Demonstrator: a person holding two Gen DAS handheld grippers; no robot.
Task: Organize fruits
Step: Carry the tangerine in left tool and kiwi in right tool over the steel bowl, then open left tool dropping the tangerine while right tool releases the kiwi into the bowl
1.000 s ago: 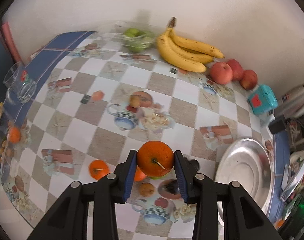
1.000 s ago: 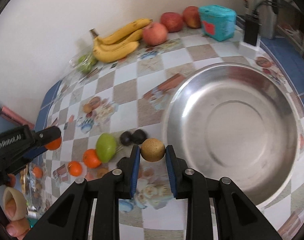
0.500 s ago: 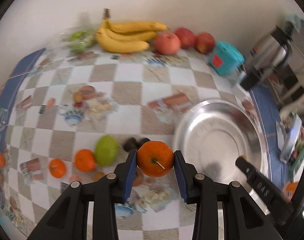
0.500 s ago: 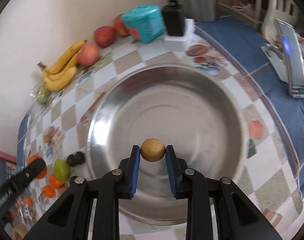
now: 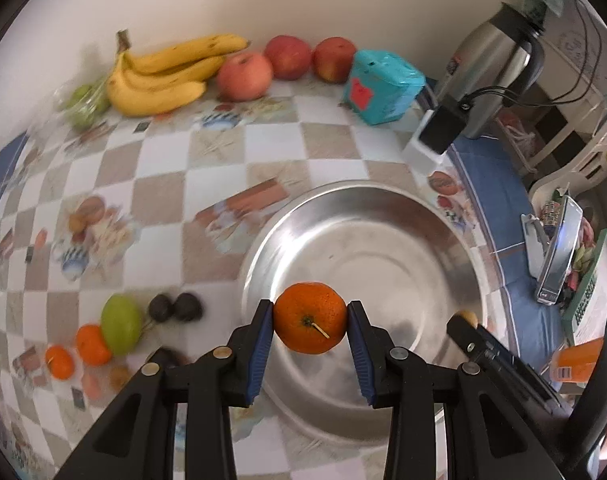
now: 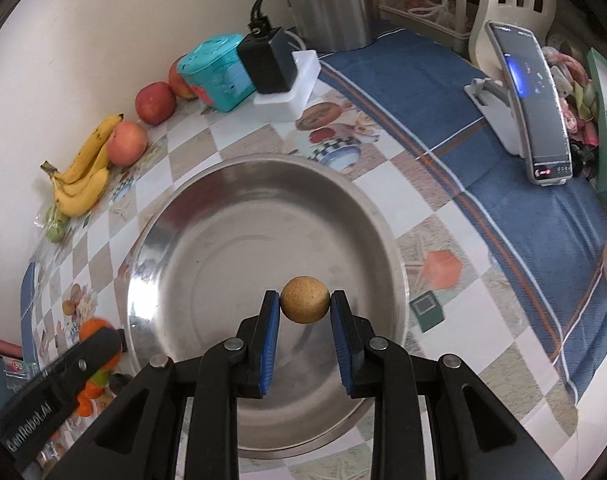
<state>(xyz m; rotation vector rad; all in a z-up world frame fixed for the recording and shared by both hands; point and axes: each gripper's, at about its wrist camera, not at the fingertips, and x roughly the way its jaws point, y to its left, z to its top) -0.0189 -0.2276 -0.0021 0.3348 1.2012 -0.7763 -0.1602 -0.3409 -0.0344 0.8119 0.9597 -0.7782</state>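
My left gripper (image 5: 310, 323) is shut on an orange (image 5: 309, 316) and holds it over the near left part of the steel bowl (image 5: 383, 216). My right gripper (image 6: 305, 307) is shut on a small round tan fruit (image 6: 305, 300) and holds it over the bowl's near side (image 6: 175, 208). The right gripper's finger (image 5: 469, 330) shows at the bowl's right edge in the left wrist view. The left gripper's finger (image 6: 91, 350) shows at the bowl's left edge in the right wrist view. The bowl has nothing in it.
Left of the bowl lie a green fruit (image 5: 120, 324), two dark fruits (image 5: 175, 307) and small oranges (image 5: 91, 344). Bananas (image 5: 163, 76), apples (image 5: 245, 75), a teal box (image 5: 383, 88), a charger (image 5: 439, 136) and a steel kettle (image 5: 491, 64) line the wall. A phone on a stand (image 6: 537, 100) stands right.
Both grippers have moved right from the loose fruits to above the bowl, each still holding its fruit. The left gripper now hangs over the bowl's rim and inside.
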